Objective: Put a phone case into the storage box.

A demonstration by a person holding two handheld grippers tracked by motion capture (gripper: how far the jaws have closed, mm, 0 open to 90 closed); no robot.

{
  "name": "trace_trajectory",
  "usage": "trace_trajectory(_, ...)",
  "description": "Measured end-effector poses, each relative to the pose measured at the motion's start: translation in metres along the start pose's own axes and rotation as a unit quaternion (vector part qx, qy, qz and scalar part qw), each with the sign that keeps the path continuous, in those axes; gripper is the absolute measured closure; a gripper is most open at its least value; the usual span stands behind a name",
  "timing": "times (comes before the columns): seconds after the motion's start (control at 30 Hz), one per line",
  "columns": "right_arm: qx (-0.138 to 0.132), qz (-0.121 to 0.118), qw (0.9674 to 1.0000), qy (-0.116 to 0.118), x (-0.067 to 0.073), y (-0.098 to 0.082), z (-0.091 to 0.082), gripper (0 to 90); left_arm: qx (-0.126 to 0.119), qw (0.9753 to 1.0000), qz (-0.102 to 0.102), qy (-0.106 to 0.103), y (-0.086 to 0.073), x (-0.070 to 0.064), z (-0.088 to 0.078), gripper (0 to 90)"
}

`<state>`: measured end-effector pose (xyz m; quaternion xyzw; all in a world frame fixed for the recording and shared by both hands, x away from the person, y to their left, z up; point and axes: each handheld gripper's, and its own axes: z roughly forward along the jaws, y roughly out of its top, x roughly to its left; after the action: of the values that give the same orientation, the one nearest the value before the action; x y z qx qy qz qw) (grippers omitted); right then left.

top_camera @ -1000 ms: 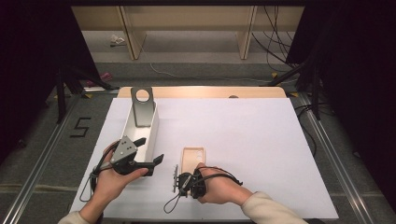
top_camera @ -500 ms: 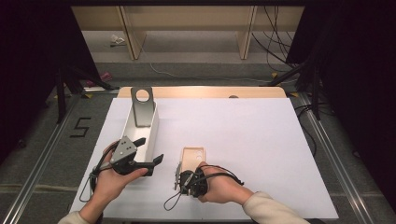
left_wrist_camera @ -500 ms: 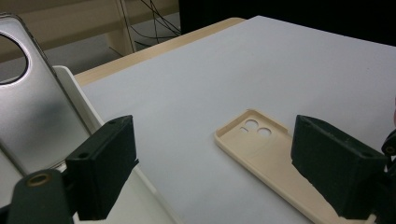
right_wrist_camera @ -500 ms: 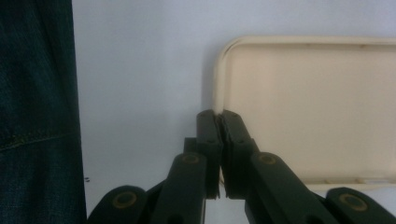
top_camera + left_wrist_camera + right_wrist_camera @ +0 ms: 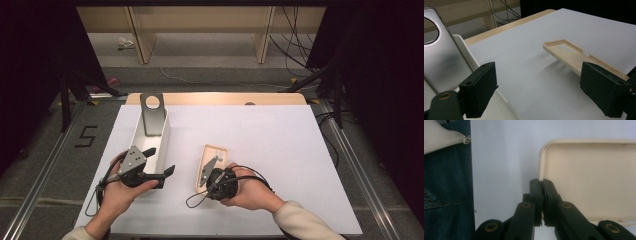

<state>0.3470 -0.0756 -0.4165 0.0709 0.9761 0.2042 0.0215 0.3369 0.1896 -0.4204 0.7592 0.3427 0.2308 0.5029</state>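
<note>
A beige phone case (image 5: 215, 152) hangs tilted just above the white table, its hollow side up, with a shadow under it in the left gripper view (image 5: 566, 53). My right gripper (image 5: 203, 178) is shut on the case's near rim; in its own view (image 5: 541, 183) the jaws meet on the rim of the case (image 5: 594, 175). My left gripper (image 5: 160, 161) stands open at the near right corner of a white tray (image 5: 165, 140). In its own view (image 5: 541, 92) the pads touch nothing. A silver phone (image 5: 152, 115) with a round camera hole leans in the tray's far end (image 5: 441, 57).
The white tabletop (image 5: 280, 150) stretches bare to the right and far side, with a wooden strip (image 5: 215, 98) along its back edge. Blue jeans (image 5: 446, 182) show past the table's near edge. Cables (image 5: 295, 55) lie on the floor behind.
My right gripper has risen and shifted right with the phone case, whose near end has come off the table. The left gripper has stayed put.
</note>
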Motion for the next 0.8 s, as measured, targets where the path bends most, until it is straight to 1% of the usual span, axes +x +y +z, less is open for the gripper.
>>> trace_trajectory(0.13,-0.032,-0.002,0.9995,-0.002,-0.004,-0.005,-0.011,88.3,-0.001,1.0000,-0.001,0.001,0.000,0.000,0.000,14.0)
trace_trajectory(0.17,-0.042,-0.002,0.9991,-0.006,-0.004,-0.006,-0.013,88.3,-0.001,1.0000,-0.001,0.001,0.000,0.000,0.000,14.0)
trace_trajectory(0.23,-0.062,-0.011,0.9979,-0.016,-0.004,-0.009,-0.019,88.2,-0.002,1.0000,-0.002,0.000,0.000,0.000,0.000,14.0)
trace_trajectory(0.27,-0.068,-0.011,0.9975,-0.018,-0.004,-0.010,-0.021,88.2,-0.003,1.0000,-0.003,0.001,0.000,0.000,0.000,14.0)
trace_trajectory(0.47,-0.092,-0.011,0.9953,-0.027,-0.007,-0.017,-0.030,88.2,-0.001,1.0000,-0.002,-0.001,0.000,0.000,0.000,14.1)
trace_trajectory(0.5,-0.092,-0.009,0.9954,-0.025,-0.007,-0.019,-0.031,88.3,-0.001,1.0000,-0.002,-0.001,0.000,0.000,0.000,14.1)
trace_trajectory(0.53,-0.095,-0.010,0.9950,-0.028,-0.008,-0.021,-0.032,88.3,-0.001,1.0000,-0.002,-0.001,0.000,-0.001,0.001,14.2)
trace_trajectory(0.6,-0.097,-0.007,0.9949,-0.025,-0.008,-0.024,-0.033,88.3,-0.001,1.0000,-0.001,-0.002,0.000,-0.001,0.001,14.2)
trace_trajectory(0.63,-0.100,-0.006,0.9946,-0.028,-0.009,-0.026,-0.034,88.2,-0.001,1.0000,-0.003,-0.002,0.000,-0.001,0.001,14.2)
trace_trajectory(0.7,-0.101,-0.005,0.9945,-0.025,-0.010,-0.030,-0.034,88.2,-0.001,1.0000,-0.003,-0.002,0.000,-0.001,0.002,14.2)
trace_trajectory(0.8,-0.107,-0.003,0.9939,-0.027,-0.011,-0.036,-0.036,88.2,-0.001,1.0000,-0.004,-0.003,0.000,-0.001,0.002,14.4)
